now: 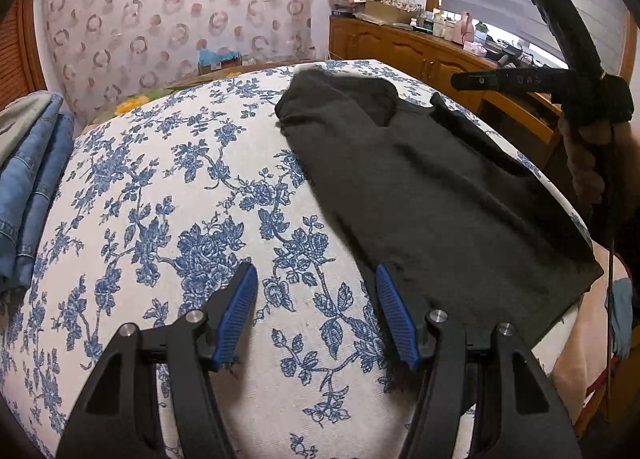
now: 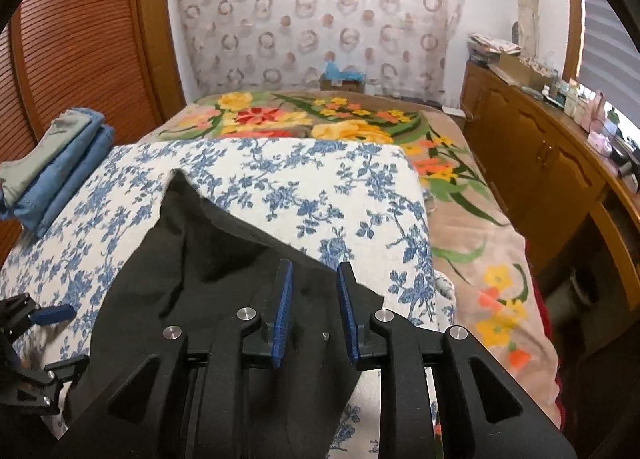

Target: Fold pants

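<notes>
Dark pants [image 1: 420, 187] lie spread on a white cloth with blue flowers [image 1: 160, 199], reaching from its far side to the near right edge. My left gripper [image 1: 315, 269] is open just over the cloth, its right finger at the pants' near left edge, nothing between its pads. In the right wrist view the pants [image 2: 192, 267] lie under my right gripper [image 2: 315, 271], whose blue pads stand a narrow gap apart above the fabric without pinching it. A hand holds the right gripper [image 1: 464, 81] over the pants' far right side. The left gripper [image 2: 72, 339] shows at the pants' left edge.
A stack of folded jeans [image 1: 28, 187] [image 2: 60, 171] sits at the cloth's left edge. A bright flowered blanket [image 2: 320, 119] covers the bed beyond the cloth [image 2: 320, 187]. A wooden dresser [image 2: 540, 147] with clutter runs along the right, and a louvered door [image 2: 80, 39] stands at left.
</notes>
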`<action>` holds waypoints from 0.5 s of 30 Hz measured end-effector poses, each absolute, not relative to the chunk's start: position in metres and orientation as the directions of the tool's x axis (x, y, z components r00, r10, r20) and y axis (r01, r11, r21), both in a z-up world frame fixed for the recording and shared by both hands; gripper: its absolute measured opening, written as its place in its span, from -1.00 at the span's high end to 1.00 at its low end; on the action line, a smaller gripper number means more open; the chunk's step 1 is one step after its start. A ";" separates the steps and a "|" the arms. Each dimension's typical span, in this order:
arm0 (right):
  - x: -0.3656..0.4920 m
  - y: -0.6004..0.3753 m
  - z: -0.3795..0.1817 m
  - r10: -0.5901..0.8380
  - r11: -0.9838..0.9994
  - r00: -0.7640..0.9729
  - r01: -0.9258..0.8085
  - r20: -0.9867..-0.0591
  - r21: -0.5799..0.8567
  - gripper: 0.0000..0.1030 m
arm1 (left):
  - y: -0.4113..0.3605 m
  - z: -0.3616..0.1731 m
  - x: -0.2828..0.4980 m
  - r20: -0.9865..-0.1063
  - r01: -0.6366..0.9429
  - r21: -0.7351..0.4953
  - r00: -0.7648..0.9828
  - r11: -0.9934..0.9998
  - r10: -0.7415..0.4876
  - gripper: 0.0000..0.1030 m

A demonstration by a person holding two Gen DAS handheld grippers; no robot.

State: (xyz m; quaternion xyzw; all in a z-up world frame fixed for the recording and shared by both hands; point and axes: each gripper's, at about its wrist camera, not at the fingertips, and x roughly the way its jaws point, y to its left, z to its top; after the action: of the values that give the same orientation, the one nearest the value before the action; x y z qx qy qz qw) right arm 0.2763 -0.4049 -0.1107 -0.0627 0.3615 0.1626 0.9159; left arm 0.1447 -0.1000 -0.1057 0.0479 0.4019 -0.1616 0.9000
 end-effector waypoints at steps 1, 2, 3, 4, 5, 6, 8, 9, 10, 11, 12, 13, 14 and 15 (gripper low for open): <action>0.276 -0.405 -0.113 0.255 0.937 0.680 -0.348 -0.687 0.004 0.50 | -0.100 -0.106 0.145 -0.739 0.329 -0.043 0.625 0.943 -0.252 -0.19; 0.276 -0.404 -0.115 0.259 0.935 0.672 -0.355 -0.694 0.006 0.37 | -0.100 -0.106 0.145 -0.739 0.329 -0.044 0.625 0.943 -0.253 -0.19; 0.277 -0.402 -0.119 0.261 0.933 0.664 -0.360 -0.701 0.006 0.27 | -0.100 -0.106 0.145 -0.738 0.329 -0.044 0.625 0.943 -0.252 -0.19; 0.278 -0.399 -0.123 0.261 0.930 0.653 -0.367 -0.711 0.004 0.26 | -0.100 -0.106 0.145 -0.738 0.329 -0.043 0.626 0.943 -0.252 -0.19; 0.279 -0.396 -0.127 0.255 0.930 0.647 -0.368 -0.719 -0.002 0.25 | -0.100 -0.106 0.145 -0.738 0.329 -0.043 0.626 0.943 -0.252 -0.19; 0.281 -0.394 -0.131 0.246 0.929 0.640 -0.369 -0.728 -0.010 0.25 | -0.100 -0.106 0.145 -0.738 0.329 -0.042 0.626 0.943 -0.251 -0.19; 0.285 -0.391 -0.137 0.233 0.930 0.627 -0.368 -0.743 -0.019 0.25 | -0.100 -0.106 0.145 -0.738 0.329 -0.043 0.626 0.943 -0.251 -0.19; 0.288 -0.389 -0.141 0.218 0.931 0.623 -0.363 -0.751 -0.030 0.24 | -0.100 -0.106 0.145 -0.738 0.329 -0.043 0.626 0.943 -0.252 -0.19; 0.292 -0.387 -0.145 0.186 0.934 0.619 -0.351 -0.763 -0.057 0.24 | -0.100 -0.106 0.145 -0.738 0.329 -0.043 0.625 0.943 -0.252 -0.19; 0.295 -0.386 -0.148 0.167 0.935 0.615 -0.346 -0.771 -0.074 0.25 | -0.100 -0.106 0.144 -0.738 0.329 -0.043 0.625 0.943 -0.252 -0.19; 0.297 -0.385 -0.151 0.150 0.934 0.606 -0.346 -0.781 -0.088 0.30 | -0.100 -0.106 0.144 -0.738 0.329 -0.043 0.626 0.943 -0.252 -0.19; 0.299 -0.385 -0.154 0.139 0.933 0.602 -0.347 -0.786 -0.101 0.35 | -0.100 -0.106 0.144 -0.738 0.329 -0.043 0.626 0.943 -0.252 -0.19; 0.300 -0.386 -0.153 0.141 0.932 0.607 -0.348 -0.782 -0.102 0.49 | -0.100 -0.106 0.144 -0.738 0.329 -0.043 0.626 0.943 -0.252 -0.19; 0.300 -0.389 -0.153 0.142 0.933 0.609 -0.347 -0.780 -0.101 0.72 | -0.100 -0.106 0.144 -0.738 0.329 -0.043 0.626 0.943 -0.252 -0.19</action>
State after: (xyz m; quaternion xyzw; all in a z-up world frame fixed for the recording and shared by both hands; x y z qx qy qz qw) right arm 0.3004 -0.3892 -0.1527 -0.1218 0.4200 0.1375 0.8887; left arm 0.1444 -0.0999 -0.1061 0.0481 0.4013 -0.1611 0.9004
